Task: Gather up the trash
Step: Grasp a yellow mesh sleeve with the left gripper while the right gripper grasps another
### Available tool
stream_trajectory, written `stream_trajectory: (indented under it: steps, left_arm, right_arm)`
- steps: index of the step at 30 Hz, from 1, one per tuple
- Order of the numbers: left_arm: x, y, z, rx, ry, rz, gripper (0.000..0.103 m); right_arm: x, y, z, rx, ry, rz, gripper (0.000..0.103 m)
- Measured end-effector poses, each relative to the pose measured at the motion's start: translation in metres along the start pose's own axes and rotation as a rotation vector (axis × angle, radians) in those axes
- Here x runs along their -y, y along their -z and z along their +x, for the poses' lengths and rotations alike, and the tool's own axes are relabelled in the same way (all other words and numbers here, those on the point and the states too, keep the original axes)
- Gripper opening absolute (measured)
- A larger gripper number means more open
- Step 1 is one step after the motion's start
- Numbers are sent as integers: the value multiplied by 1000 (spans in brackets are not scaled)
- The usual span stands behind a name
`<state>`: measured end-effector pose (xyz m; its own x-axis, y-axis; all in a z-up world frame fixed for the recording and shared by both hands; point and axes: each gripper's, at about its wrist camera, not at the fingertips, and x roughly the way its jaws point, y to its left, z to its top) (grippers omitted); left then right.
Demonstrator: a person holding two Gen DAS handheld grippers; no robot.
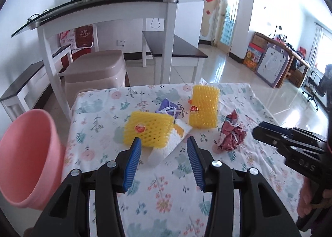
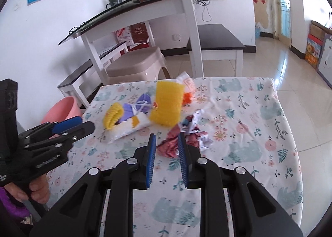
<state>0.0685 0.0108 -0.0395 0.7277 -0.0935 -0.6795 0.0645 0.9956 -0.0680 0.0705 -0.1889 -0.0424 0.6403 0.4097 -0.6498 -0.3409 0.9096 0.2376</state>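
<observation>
The trash lies in a loose cluster on the far half of a table under a floral, bear-printed cloth [image 1: 99,112]. A crumpled dark-red and white paper wrapper [image 1: 231,134] sits toward the right edge. A yellow foam fruit net with a red sticker [image 1: 148,129] lies nearer the left edge, resting on a white plastic bag with a yellow patch [image 1: 166,147]. A second yellow foam net [image 1: 204,109] stands upright near the far edge, and a scrunched purple bag [image 1: 167,108] lies between the two nets.

The left gripper [image 1: 164,142] hovers with jaws spread wide and nothing between them, its tips over the white bag beside the lying net. The right gripper [image 2: 166,139] hangs over the red wrapper, jaws partly apart and not visibly pinching it.

A pink plastic bucket [image 1: 27,154] stands off the table's left edge.
</observation>
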Motion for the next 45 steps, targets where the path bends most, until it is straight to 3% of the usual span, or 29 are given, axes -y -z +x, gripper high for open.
stream_trajectory:
  steps: [8, 9, 10, 11, 13, 24, 30, 33, 35, 42, 43, 45]
  left_arm:
    - [-8, -4, 46, -60, -50, -34, 42]
    - [-9, -4, 49, -66, -56, -37, 37]
    - [-12, -2, 53, -76, -57, -44, 23]
    - [-13, -1, 55, -84, -53, -48, 16]
    - [-16, 2, 55, -83, -56, -55, 10]
    - [-29, 6, 9, 22, -47, -100, 8]
    - [-29, 6, -12, 56, -20, -105, 8]
    - [-27, 6, -14, 57, -12, -99, 8]
    - [-27, 7, -13, 51, -6, -101, 7]
    - [-28, 11, -11, 40, -1, -108, 7]
    - [-28, 11, -11, 41, 0, -109, 8]
    - [-29, 11, -11, 43, -2, -108, 7]
  right_arm:
    - [12, 1, 9, -12, -10, 15, 22]
    - [13, 1, 11, -14, -11, 15, 22]
    - [12, 1, 11, -15, -12, 16, 22]
    - [13, 0, 13, -17, -14, 17, 22]
    - [12, -1, 17, -21, -18, 17, 22]
    - [8, -25, 37, -6, -90, 36, 22]
    - [13, -41, 70, -36, -54, 63, 22]
    - [16, -45, 88, -78, -38, 80, 24]
    - [17, -45, 96, -90, -31, 90, 32]
    - [12, -43, 105, -88, -31, 66, 32]
    - [11, -43, 104, -84, -31, 63, 32]
    - [9, -42, 103, -81, -28, 49, 18]
